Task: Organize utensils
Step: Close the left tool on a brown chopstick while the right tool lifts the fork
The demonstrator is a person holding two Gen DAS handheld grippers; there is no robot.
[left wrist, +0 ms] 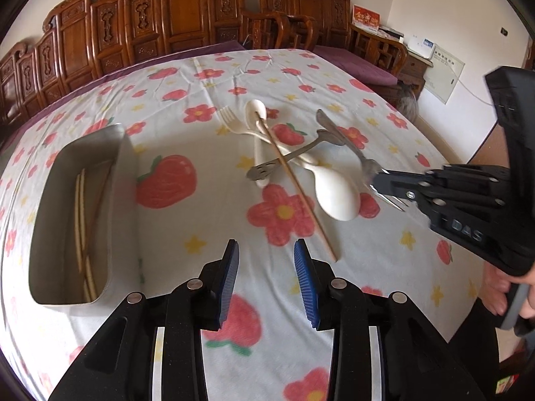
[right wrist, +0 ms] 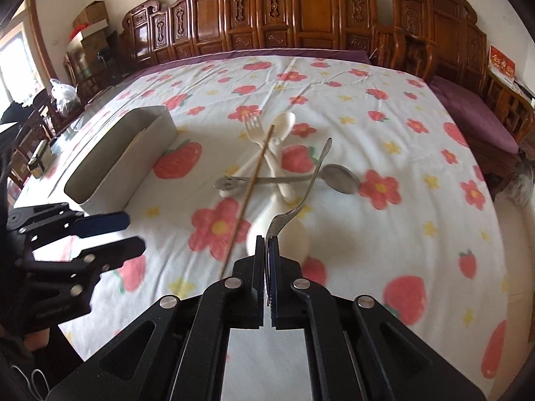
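A pile of utensils lies mid-table: a white plastic fork, a large white spoon, a second white spoon, a metal spoon and a wooden chopstick. My right gripper is shut on a metal fork, lifted above the pile. My left gripper is open and empty, near the chopstick's near end. A metal tray at left holds chopsticks.
A floral tablecloth covers the table. Carved wooden chairs line the far edge. The person's hand holds the right gripper at the right. Boxes and a bag stand far left.
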